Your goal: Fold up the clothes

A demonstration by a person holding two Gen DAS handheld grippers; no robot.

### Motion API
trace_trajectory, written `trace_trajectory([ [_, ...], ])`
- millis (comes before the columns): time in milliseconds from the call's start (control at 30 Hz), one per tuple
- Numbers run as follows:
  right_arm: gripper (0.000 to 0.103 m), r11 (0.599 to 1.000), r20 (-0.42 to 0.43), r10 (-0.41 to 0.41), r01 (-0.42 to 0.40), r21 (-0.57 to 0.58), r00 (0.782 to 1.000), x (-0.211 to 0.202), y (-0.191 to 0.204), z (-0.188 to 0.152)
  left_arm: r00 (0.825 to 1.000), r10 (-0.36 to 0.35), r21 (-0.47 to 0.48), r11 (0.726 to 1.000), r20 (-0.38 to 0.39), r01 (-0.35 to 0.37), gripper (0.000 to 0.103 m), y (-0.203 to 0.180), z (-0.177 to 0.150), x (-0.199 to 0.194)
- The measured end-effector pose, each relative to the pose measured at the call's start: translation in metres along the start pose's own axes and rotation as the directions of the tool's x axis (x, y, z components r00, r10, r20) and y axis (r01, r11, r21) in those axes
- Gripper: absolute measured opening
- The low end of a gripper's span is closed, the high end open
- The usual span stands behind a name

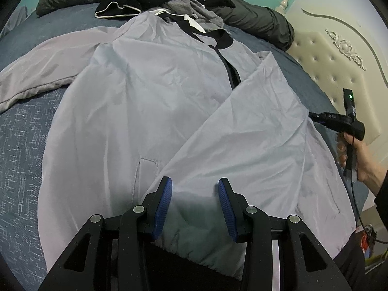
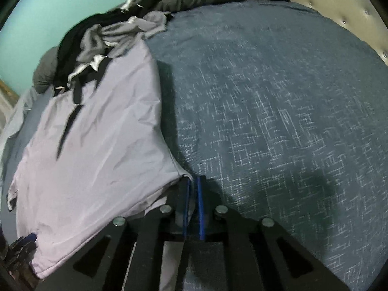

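While a pale lilac jacket (image 1: 150, 101) lies spread front-up across a blue woven bedspread (image 2: 278, 111), 2 hand-held grippers work at its near edges. The left gripper (image 1: 195, 201) sits at the garment's hem, its blue-padded jaws standing apart with a bunched fold of the hem fabric between them; whether the pads press on the cloth cannot be told from this view. The right gripper (image 2: 194, 194) has its jaws nearly together, with a corner of the jacket's right-hand panel caught between the blue pads and lifted off the bedspread. Seen from the left wrist camera, a person's hand (image 1: 356, 155) grips the black handle of that right gripper at the jacket's far right edge, a green light glowing on the device. One sleeve (image 1: 43, 72) trails out flat to the left of the garment. Beyond the black collar (image 1: 223, 39) lies a heap of black and grey clothes (image 1: 169, 2), backed by a dark olive duvet (image 1: 254, 17). A cream tufted headboard (image 1: 339, 68) rises at the right.
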State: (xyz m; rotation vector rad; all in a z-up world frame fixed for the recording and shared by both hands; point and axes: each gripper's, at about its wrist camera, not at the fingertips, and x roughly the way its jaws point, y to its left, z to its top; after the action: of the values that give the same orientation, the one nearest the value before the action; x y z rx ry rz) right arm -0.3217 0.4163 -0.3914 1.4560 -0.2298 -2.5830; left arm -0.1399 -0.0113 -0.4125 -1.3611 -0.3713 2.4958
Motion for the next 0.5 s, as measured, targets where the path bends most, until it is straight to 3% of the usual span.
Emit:
trace_trajectory([
  [133,0.014,0.999,0.023,-0.005,0.007,-0.050,1.000,-0.012,-0.001,-0.003,1.000,0.002,-0.002,1.000,-0.003,-0.002,0.043,-0.001,0.002,0.001],
  [200,0.015,0.997,-0.003,0.018,-0.018,-0.071,1.000,-0.005,-0.001,-0.001,1.000,0.003,-0.005,1.000,-0.005,-0.003,0.043,0.000,0.002,0.001],
  [333,0.018,0.997,-0.053,-0.021,0.017,-0.077,0.998,0.012,0.002,-0.002,1.000,0.005,-0.003,1.000,-0.006,-0.005,0.044,-0.002,0.003,0.002],
  [400,0.025,0.999,-0.071,-0.016,0.013,-0.040,0.997,0.019,-0.001,-0.002,1.000,0.004,-0.003,1.000,-0.009,-0.004,0.044,-0.001,0.003,0.003],
  [500,0.025,1.000,-0.087,0.015,-0.016,-0.014,0.996,0.026,-0.001,-0.002,1.000,0.001,-0.005,1.000,-0.010,-0.001,0.044,0.000,0.003,0.003],
])
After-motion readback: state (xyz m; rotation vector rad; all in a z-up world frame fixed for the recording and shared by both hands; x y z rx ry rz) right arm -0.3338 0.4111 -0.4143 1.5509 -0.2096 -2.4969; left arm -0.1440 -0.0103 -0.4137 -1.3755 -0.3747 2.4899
